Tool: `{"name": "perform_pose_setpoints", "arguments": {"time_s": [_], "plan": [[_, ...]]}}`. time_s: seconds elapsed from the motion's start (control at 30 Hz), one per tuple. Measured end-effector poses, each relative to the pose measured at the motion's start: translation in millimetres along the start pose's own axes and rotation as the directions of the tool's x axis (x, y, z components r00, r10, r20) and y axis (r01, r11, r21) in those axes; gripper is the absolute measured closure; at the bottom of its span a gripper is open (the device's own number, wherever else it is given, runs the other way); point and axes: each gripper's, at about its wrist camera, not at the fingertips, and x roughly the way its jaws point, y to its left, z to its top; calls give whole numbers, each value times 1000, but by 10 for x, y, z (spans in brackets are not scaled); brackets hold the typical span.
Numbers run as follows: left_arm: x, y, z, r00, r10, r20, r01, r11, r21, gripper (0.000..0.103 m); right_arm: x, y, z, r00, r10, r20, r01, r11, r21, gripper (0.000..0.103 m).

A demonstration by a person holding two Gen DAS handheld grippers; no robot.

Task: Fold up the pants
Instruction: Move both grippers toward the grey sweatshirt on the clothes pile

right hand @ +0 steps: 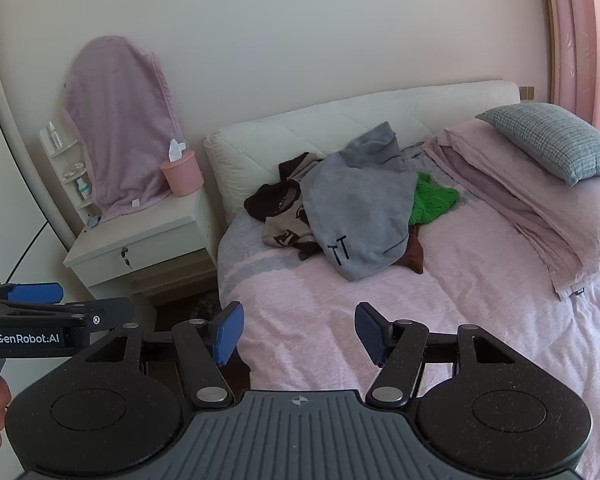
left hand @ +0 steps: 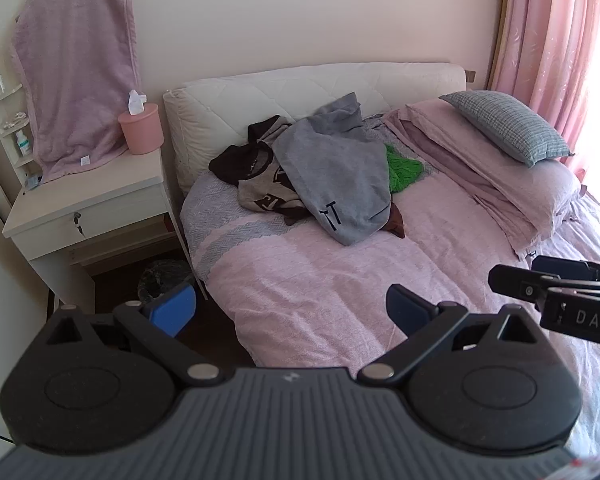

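Observation:
A heap of clothes lies near the head of the bed. On top is a grey garment (left hand: 334, 172) (right hand: 360, 204) with a black mark near its hem. Under it are a brown-and-beige piece (left hand: 256, 184) (right hand: 284, 220) and a green knit (left hand: 404, 168) (right hand: 434, 198). My left gripper (left hand: 290, 314) hangs over the bed's near left corner, open wide with nothing between its blue pads. My right gripper (right hand: 300, 334) hovers above the pink bedspread (right hand: 420, 320), also open and empty. Both are well short of the heap. Each gripper shows at the edge of the other's view.
A white nightstand (left hand: 88, 200) stands left of the bed with a pink tissue box (left hand: 142, 128) and a draped mauve towel (left hand: 76, 68). Folded pink bedding (left hand: 480, 168) and a checked pillow (left hand: 508, 126) lie at the right. A dark bin (left hand: 160, 280) sits on the floor. Pink curtains (left hand: 560, 28) hang at the right.

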Motion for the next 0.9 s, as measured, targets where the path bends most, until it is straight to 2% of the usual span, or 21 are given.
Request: {"name": "perform_pose_setpoints", "arguments": {"time_s": [0.53,0.9], "plan": [[238,-46,213,1000,-3,-12,4,1000,9,3,144,-179,68,1000,-2,-8,2,1000,17,44],[780,-121,611,999,-47,-14,48,997,53,3,390,-385,373,998,-49,32,49,999,5,44]]}}
